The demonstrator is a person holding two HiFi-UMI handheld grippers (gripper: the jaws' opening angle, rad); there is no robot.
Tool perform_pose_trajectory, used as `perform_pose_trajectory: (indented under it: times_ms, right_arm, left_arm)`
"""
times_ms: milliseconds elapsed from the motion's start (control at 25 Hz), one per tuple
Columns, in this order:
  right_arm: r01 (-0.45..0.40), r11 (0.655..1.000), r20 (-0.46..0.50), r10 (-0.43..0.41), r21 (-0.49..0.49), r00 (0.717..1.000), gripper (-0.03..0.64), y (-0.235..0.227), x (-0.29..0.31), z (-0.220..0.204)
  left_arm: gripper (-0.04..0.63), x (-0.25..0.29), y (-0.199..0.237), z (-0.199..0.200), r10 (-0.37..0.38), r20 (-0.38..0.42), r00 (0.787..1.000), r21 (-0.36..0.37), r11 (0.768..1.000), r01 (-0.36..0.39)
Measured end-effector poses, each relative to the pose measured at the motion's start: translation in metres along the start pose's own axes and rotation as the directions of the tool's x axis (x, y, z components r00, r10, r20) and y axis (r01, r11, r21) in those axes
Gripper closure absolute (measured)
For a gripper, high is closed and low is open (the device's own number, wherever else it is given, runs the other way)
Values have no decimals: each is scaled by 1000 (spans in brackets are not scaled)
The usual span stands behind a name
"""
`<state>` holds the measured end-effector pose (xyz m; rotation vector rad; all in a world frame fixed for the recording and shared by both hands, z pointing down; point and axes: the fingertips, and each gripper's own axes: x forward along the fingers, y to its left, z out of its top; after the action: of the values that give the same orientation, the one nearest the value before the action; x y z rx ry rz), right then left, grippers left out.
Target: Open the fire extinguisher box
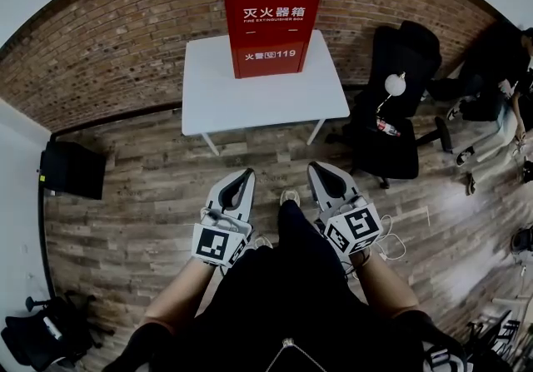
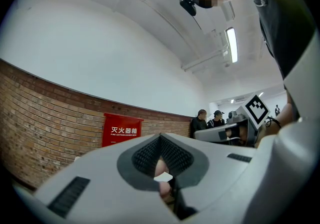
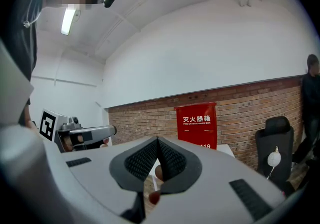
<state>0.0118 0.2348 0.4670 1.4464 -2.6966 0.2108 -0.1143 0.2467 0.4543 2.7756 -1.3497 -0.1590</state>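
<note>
- Red fire extinguisher box (image 1: pixel 271 21): closed, standing upright on the white desk (image 1: pixel 250 100), at the desk's far edge beside the brick wall (image 1: pixel 117 50).
- Left gripper (image 1: pixel 247 171): hovering over the wooden floor (image 1: pixel 133 195) on the near side of the desk, well apart from it. Its fingers are pressing together at the tips and holding nothing.
- Right gripper (image 1: pixel 314 166): hovering on that same near side of the desk, fingers likewise meeting and carrying nothing.
- Black office chair (image 1: pixel 391 137): sitting to the right of the desk.
</note>
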Motion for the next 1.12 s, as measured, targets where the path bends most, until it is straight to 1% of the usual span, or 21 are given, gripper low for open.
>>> perform_pose_trajectory:
  times_ms: [200, 320, 480, 680, 920, 1120]
  right_arm:
    - [44, 999, -18, -43, 21, 999, 597, -26, 15, -6]
    - [48, 998, -21, -48, 29, 999, 597, -44, 31, -8]
    - [45, 999, -9, -45, 28, 999, 597, -72, 59, 1]
    - [38, 999, -3, -38, 27, 999, 597, -113, 100, 11]
    - [8, 1000, 4, -8, 17, 1000, 597, -163, 154, 33]
    - [-18, 1000, -1, 18, -14, 1000, 597, -210, 196, 51]
  left_arm:
    - [551, 18, 13, -3, 6, -1, 1000, 5, 1000, -6]
    - [551, 35, 26, -5, 17, -4, 1000, 10, 1000, -17]
    - [551, 65, 47, -5, 33, -10, 999, 12, 999, -33]
    - [551, 111, 74, -6, 52, -19, 998, 16, 999, -52]
    - [551, 177, 106, 0, 86, -63, 994, 20, 996, -84]
    - [551, 231, 132, 5, 120, -86, 989, 17, 993, -119]
